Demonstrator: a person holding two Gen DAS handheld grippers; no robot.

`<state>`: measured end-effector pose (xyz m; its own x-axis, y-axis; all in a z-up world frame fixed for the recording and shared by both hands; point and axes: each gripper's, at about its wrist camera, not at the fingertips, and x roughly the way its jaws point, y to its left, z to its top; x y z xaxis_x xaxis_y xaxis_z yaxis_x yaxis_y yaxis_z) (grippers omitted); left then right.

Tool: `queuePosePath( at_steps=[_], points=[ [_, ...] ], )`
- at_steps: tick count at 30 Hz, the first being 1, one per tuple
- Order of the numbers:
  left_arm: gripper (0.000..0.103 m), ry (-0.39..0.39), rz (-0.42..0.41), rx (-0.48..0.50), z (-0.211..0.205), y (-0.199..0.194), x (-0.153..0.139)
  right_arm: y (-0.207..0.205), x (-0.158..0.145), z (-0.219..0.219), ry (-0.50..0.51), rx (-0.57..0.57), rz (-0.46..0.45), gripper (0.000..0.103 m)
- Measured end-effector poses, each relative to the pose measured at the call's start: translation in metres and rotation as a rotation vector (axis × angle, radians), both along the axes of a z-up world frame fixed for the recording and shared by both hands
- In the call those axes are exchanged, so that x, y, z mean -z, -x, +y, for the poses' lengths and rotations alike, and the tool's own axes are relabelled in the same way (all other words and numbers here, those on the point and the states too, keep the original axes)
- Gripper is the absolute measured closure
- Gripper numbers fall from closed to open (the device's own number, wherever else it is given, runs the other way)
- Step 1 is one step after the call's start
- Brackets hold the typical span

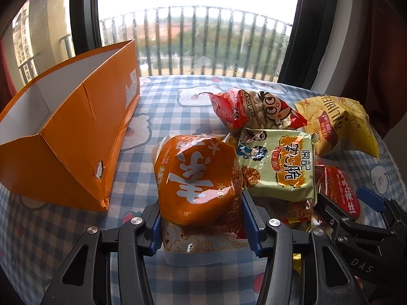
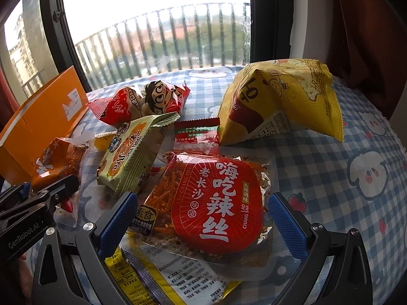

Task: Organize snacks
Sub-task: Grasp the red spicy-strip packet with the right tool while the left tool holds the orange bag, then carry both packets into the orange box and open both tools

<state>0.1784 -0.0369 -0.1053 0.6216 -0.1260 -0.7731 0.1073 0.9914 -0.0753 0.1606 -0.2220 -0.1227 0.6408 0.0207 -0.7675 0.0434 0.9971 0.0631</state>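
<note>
The left gripper (image 1: 201, 225) is seen clamped on the orange plastic snack packet (image 1: 197, 175). Only the right wrist view shows the right gripper (image 2: 201, 219) spread wide, untouched, around the red plastic spicy-strip packet (image 2: 216, 203). Farther left, the open orange cardboard box (image 1: 76, 132) is seen on the blue checked tablecloth (image 2: 318, 157).

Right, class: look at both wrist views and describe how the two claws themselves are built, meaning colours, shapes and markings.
Both are alike. The left claw and right claw have black cut-out linkage arms joined by round silver bolts, ending in ribbed blue pads. The left claw's body reads "GenRobot.AI"; the right's shows "DAS". No cables or sleeves are visible.
</note>
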Motion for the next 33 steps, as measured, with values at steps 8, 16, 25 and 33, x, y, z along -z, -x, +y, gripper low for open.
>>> queuePosePath(
  at_steps=[8, 16, 25, 33],
  points=[
    [0.050, 0.004, 0.008, 0.012, -0.001, -0.001, 0.003, -0.016, 0.013, 0.002, 0.011, 0.010, 0.051, 0.000],
    [0.050, -0.001, 0.005, 0.021, -0.004, 0.002, 0.002, -0.012, 0.006, 0.004, 0.023, 0.023, 0.030, 0.035],
    [0.050, -0.001, -0.010, 0.024, -0.011, 0.007, -0.004, -0.001, -0.007, -0.001, 0.018, 0.006, -0.034, 0.069],
    [0.050, 0.007, -0.031, 0.019, -0.012, 0.013, -0.012, 0.010, -0.018, -0.005, -0.001, 0.007, -0.087, 0.078]
  ],
)
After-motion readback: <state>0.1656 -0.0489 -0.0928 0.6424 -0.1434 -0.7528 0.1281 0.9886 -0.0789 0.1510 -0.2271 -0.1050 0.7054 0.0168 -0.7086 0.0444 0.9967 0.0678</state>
